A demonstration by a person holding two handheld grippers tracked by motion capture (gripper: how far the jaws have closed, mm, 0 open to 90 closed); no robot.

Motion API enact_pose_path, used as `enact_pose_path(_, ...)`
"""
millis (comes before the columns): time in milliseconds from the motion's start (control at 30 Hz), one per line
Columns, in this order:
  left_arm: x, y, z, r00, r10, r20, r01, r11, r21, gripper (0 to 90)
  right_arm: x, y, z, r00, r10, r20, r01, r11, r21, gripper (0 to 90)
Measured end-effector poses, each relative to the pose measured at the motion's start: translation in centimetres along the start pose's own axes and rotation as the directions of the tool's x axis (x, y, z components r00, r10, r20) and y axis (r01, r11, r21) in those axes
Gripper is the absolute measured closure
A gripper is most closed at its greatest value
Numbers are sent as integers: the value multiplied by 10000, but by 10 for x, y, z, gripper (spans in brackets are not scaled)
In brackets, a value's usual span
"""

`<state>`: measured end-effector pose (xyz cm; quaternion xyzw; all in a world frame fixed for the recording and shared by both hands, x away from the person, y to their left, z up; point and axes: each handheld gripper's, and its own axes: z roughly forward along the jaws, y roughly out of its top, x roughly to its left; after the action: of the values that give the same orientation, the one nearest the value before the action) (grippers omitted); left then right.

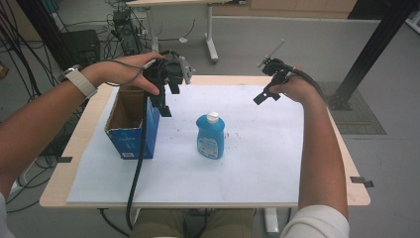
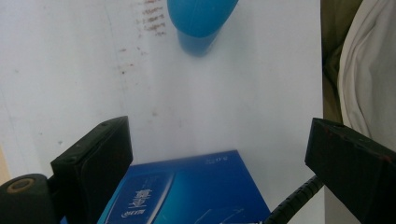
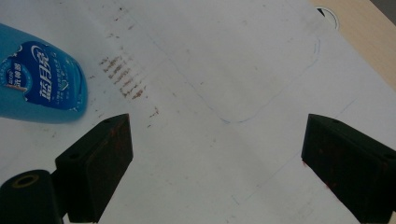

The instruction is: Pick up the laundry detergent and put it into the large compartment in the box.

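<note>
Blue bottle [image 1: 210, 136]: stands upright in the middle of the white sheet [image 1: 257, 163], not picked up yet.
Box [image 1: 132, 125]: open, just left of the bottle, looks empty.
Left gripper [image 1: 165, 101]: jaws wide apart, over the box.
Right gripper [image 1: 265, 95]: jaws wide apart, holding nothing.
Left to do: grab the bottle, likely put it in the box.

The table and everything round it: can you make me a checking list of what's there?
Surface: wooden table under a white sheet with small brown smudges.
Job's things: blue bottle with a white cap, upright mid-sheet; open blue box to its left, empty as far as can be seen.
Clutter: nothing seen.
Grippers: left gripper above the box, jaws apart, holding nothing; right gripper over the sheet's far right, jaws apart, holding nothing.
Cables: a black cable trails from the left gripper over the table's near edge; tangled cables on the floor at far left.
Surroundings: another table's legs behind; black frame post at right.
</note>
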<state>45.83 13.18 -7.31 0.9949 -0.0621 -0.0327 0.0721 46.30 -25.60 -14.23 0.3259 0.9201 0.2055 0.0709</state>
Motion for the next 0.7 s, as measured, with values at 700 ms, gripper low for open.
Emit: enact_pose_path(700,-1,0,1,9989,476,30,-475,9986,-211,53,0,-1,0,10000,16,-65,-17,10000,-58,86)
